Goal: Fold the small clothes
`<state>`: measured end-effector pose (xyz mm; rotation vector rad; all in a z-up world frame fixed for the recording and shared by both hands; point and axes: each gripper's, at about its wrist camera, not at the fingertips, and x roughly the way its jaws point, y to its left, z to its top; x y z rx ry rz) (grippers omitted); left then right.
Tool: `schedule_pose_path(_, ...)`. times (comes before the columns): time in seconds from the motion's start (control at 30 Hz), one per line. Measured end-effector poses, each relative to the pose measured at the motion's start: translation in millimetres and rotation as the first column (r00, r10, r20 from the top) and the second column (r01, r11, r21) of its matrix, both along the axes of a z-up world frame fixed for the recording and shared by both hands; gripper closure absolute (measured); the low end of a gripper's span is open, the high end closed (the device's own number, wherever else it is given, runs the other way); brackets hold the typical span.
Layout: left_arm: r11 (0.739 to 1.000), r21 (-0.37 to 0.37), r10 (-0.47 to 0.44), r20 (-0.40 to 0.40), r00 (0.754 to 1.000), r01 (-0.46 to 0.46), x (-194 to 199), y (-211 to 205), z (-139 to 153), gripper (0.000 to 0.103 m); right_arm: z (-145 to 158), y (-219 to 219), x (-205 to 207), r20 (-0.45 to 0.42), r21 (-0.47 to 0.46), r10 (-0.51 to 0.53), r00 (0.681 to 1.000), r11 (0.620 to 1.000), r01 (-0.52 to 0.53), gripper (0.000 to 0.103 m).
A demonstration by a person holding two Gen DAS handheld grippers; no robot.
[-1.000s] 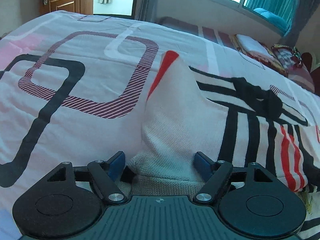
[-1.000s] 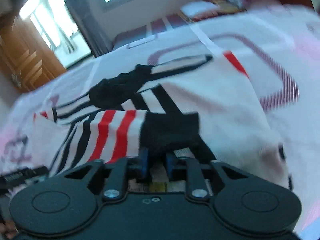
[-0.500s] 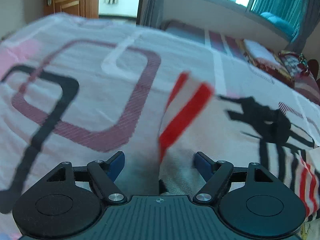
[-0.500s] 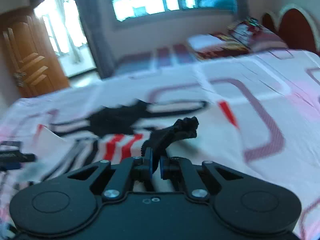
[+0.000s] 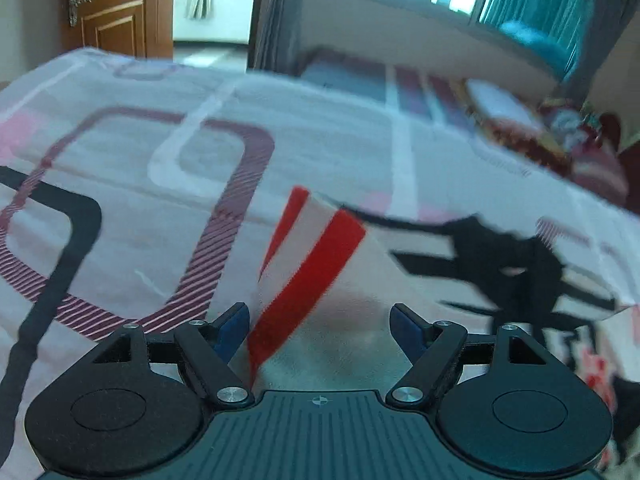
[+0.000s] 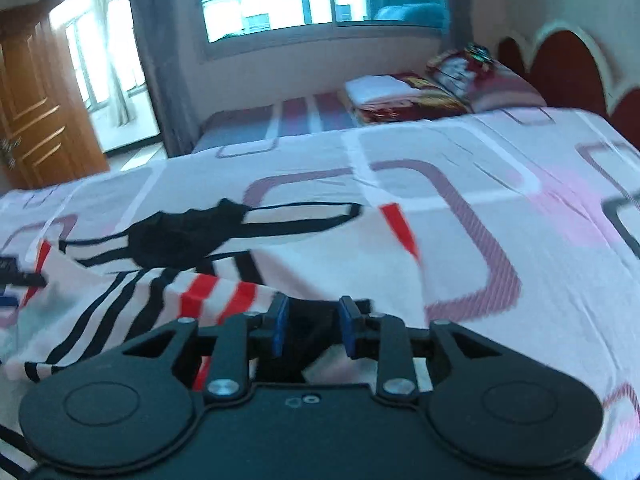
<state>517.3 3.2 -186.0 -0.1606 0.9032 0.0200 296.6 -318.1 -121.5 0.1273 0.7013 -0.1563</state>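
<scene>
Striped garment (image 6: pixel 132 292) lies crumpled on the bed (image 6: pixel 460 168), near left. Right tool (image 6: pixel 313 326) has just reopened partway around the black hem, pads not pinching. Left tool (image 5: pixel 320 330) gapes wide, cloth loose between. Best to regrip both corners before folding.

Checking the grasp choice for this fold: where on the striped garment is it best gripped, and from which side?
Grip the striped garment at its raised red-banded corner, coming from the near side and above. That corner stands up off the bedsheet as a thin flap, between the open jaws of the left gripper, so they can close across it without catching the sheet.
</scene>
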Motion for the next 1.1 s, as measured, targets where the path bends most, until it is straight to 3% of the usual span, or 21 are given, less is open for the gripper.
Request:
schedule_pose_path(0.07,0.999,-0.014,0.043,-0.033,0.999,-0.044,13,8,-13,0.026,-5,7,8,-0.010,-0.007,0.034,0.999,0.999,-0.034,0.075)
schedule_pose_path(0.13,0.998,0.012,0.055,0.007,0.998,-0.055,20,10,-13,0.024,-15,11,19,-0.048,-0.036,0.064,0.997,0.997,-0.066,0.077)
schedule_pose_path(0.23,0.996,0.025,0.080,0.018,0.997,-0.080,33,14,-17,0.013,-35,7,29,-0.112,-0.127,0.042,0.993,0.990,-0.056,0.078)
schedule_pose_path(0.33,0.993,0.000,0.115,0.015,0.993,-0.115,36,21,-16,0.011,-37,-1,32,-0.102,-0.126,0.031,0.994,0.991,-0.044,0.078)
schedule_pose_path(0.43,0.984,-0.034,0.175,0.026,0.984,-0.174,16,34,-6,0.011,-32,2,31,-0.116,-0.121,0.019,0.993,0.992,-0.033,0.077)
schedule_pose_path(0.53,0.993,-0.026,0.116,0.057,0.992,-0.115,-18,35,6,0.011,-13,8,12,-0.049,-0.088,0.057,0.997,0.994,-0.061,0.074)
schedule_pose_path(0.67,1.000,-0.015,0.001,0.074,0.997,0.000,-72,15,13,0.011,-9,21,1,-0.056,-0.064,0.125,0.991,0.990,-0.128,0.072)
schedule_pose_path(0.73,0.999,0.012,-0.031,0.068,0.997,0.031,-93,7,6,0.011,-11,28,-3,-0.062,-0.078,0.149,0.987,0.985,-0.153,0.071)
schedule_pose_path(0.8,0.999,0.030,-0.015,0.014,1.000,0.014,-101,8,-12,0.011,-16,31,-6,-0.081,-0.100,0.164,0.983,0.980,-0.171,0.072)
schedule_pose_path(0.83,1.000,0.013,0.001,0.020,1.000,-0.001,-104,14,-19,0.009,-20,30,-7,-0.103,-0.125,0.153,0.983,0.978,-0.166,0.072)
schedule_pose_path(0.87,0.999,0.044,0.006,0.041,0.999,-0.008,-107,14,-19,0.009,-28,26,-4,-0.130,-0.169,0.122,0.984,0.975,-0.143,0.072)
schedule_pose_path(0.9,0.999,0.053,0.008,0.033,0.999,-0.009,-106,13,-17,0.009,-35,16,-4,-0.144,-0.188,0.086,0.986,0.976,-0.112,0.065)
schedule_pose_path(0.97,0.999,0.029,0.040,0.014,0.999,-0.040,-108,19,-12,0.009,-33,-7,-7,-0.129,-0.084,0.040,0.991,0.995,-0.051,0.063)
schedule_pose_path(1.03,0.998,-0.004,0.068,0.018,0.998,-0.068,-117,22,-3,0.009,-28,-7,-9,-0.136,-0.138,0.019,0.991,0.990,-0.038,0.066)
schedule_pose_path(1.1,0.999,0.012,0.048,0.046,0.998,-0.049,-130,16,4,0.009,-22,-3,-15,-0.117,-0.158,0.009,0.993,0.987,-0.027,0.065)
